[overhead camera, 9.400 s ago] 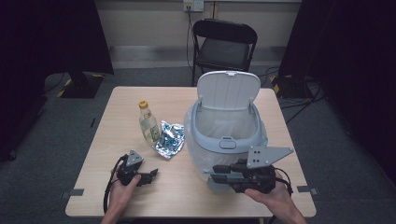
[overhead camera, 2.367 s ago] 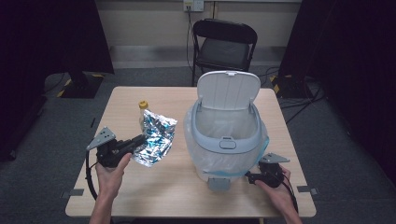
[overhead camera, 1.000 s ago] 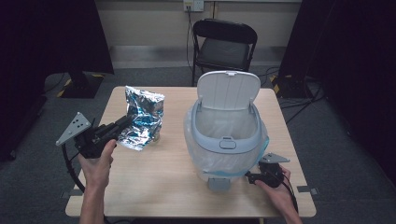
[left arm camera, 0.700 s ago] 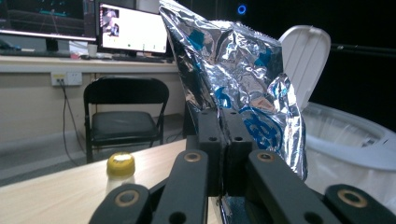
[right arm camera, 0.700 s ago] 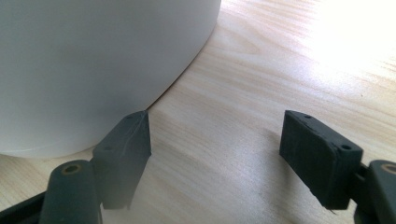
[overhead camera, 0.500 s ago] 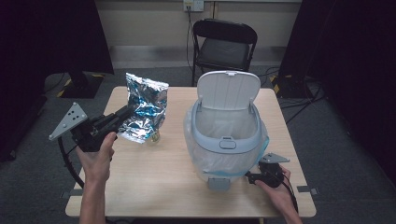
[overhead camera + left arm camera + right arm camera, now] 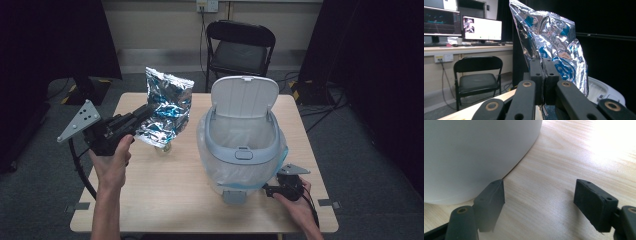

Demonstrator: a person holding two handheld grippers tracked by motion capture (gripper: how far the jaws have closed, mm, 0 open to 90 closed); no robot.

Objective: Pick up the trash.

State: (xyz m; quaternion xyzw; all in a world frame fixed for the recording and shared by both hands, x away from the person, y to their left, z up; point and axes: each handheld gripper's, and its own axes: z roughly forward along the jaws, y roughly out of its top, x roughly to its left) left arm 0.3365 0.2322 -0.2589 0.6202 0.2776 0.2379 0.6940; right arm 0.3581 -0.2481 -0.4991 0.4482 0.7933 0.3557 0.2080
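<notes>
High view, left gripper point(image 7: 145, 111): it is raised above the left part of the table point(image 7: 165, 200), and its jaws are pressed together on the lower edge of a foil bag point(image 7: 165, 107).
High view, foil bag: it is silver with blue print, crumpled, and it stands up from the jaws, clear of the table and to the left of the bin point(image 7: 242, 145).
High view, bottle: under the bag a small part of a bottle point(image 7: 164, 148) is visible on the table; the rest is hidden by the bag.
High view, bin: it is white with a grey rim, its lid point(image 7: 244, 96) stands open and upright at the far side, and a clear liner is inside it.
High view, right gripper point(image 7: 267, 190): it lies low on the table, near the front right of the bin, in the person's hand.
High view, background: a black chair point(image 7: 240, 47) stands behind the table.
Left gripper view, jaws: the two black pads meet with only the thin foil between them.
Left gripper view, foil bag point(image 7: 549, 42): it rises upright from the pads; the white bin point(image 7: 604, 91) is low at the right.
Right gripper view, jaws: they stand wide apart with nothing between them, only the wood of the table point(image 7: 549, 195).
Right gripper view, bin point(image 7: 474, 152): its white wall is just beside the left pad; I cannot tell if they touch.
</notes>
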